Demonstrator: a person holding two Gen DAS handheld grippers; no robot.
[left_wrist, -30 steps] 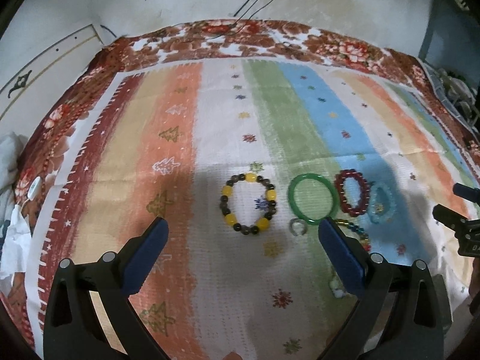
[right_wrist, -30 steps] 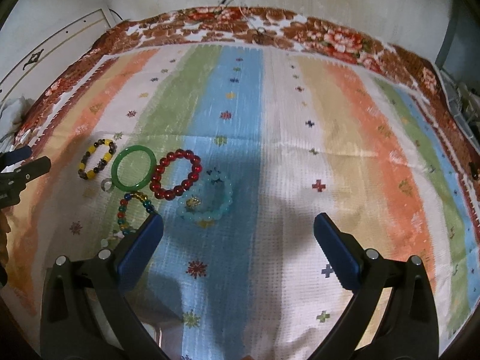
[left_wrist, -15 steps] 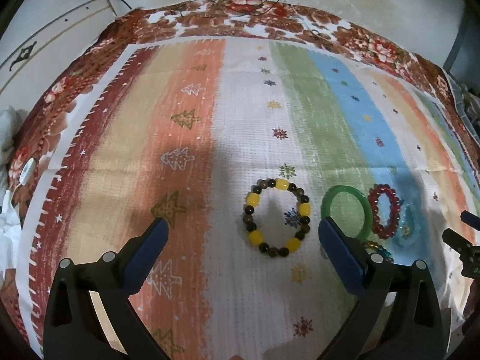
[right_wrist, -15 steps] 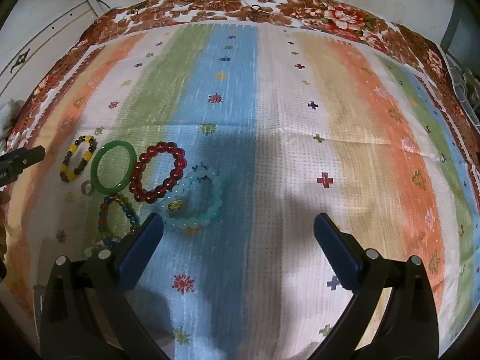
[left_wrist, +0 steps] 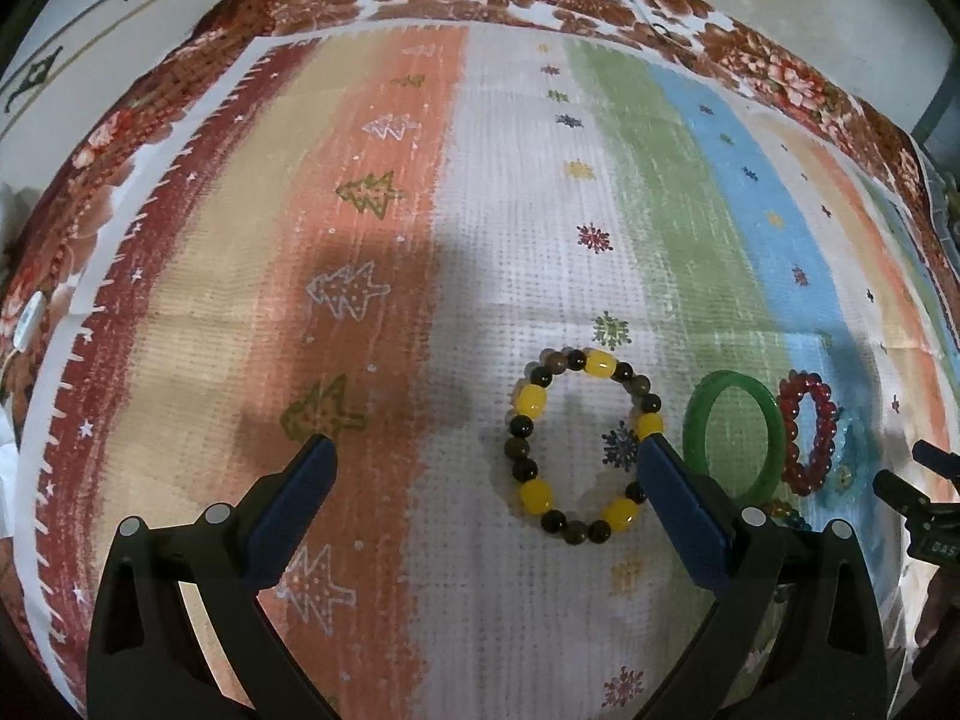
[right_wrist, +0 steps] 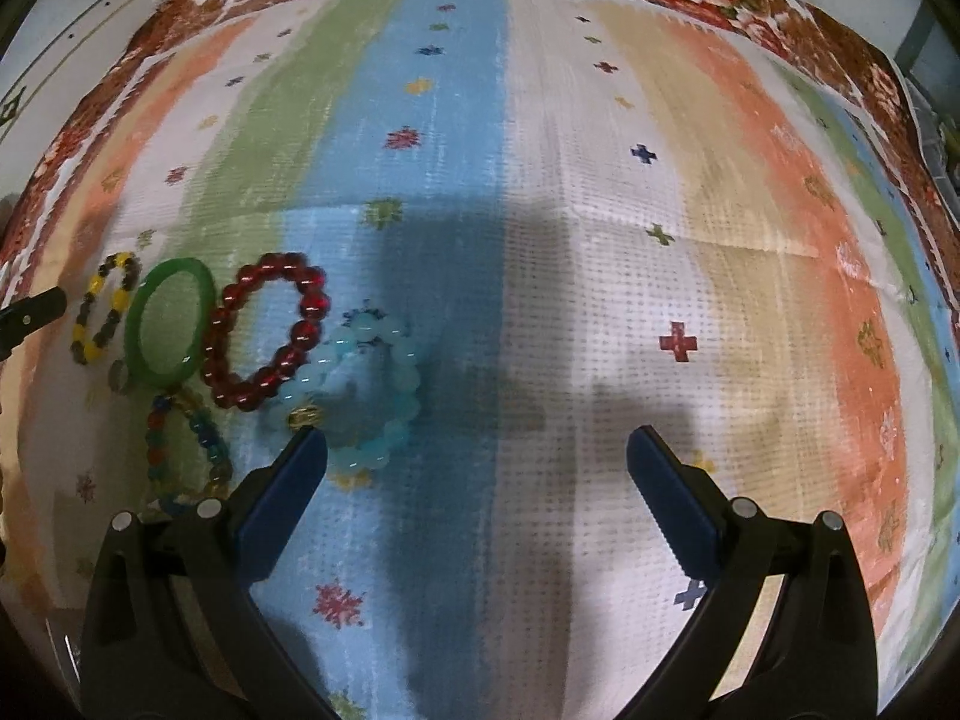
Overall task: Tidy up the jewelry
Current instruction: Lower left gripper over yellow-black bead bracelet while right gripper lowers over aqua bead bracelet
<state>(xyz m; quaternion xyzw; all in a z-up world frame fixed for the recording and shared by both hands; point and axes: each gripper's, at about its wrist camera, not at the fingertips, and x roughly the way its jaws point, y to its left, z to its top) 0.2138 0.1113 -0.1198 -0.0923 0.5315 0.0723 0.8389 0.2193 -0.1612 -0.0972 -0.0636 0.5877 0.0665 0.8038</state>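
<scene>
Bracelets (yellow-and-dark bracelet (left_wrist: pixel 585 447), green bangle (left_wrist: pixel 735 435), red bracelet (left_wrist: pixel 807 435), pale blue bracelet (right_wrist: pixel 366 387)) lie side by side on the striped cloth (right_wrist: pixel 600 240), sorting seemingly unfinished, while left gripper (left_wrist: pixel 480 483) and right gripper (right_wrist: pixel 477 474) hover wide open, empty.

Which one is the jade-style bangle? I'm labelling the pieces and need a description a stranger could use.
On the striped cloth, find the cluster of bracelets at its left. The green bangle lies between the yellow-and-dark beaded bracelet and the red beaded bracelet. It alone is a smooth, solid ring, not beads.
</scene>
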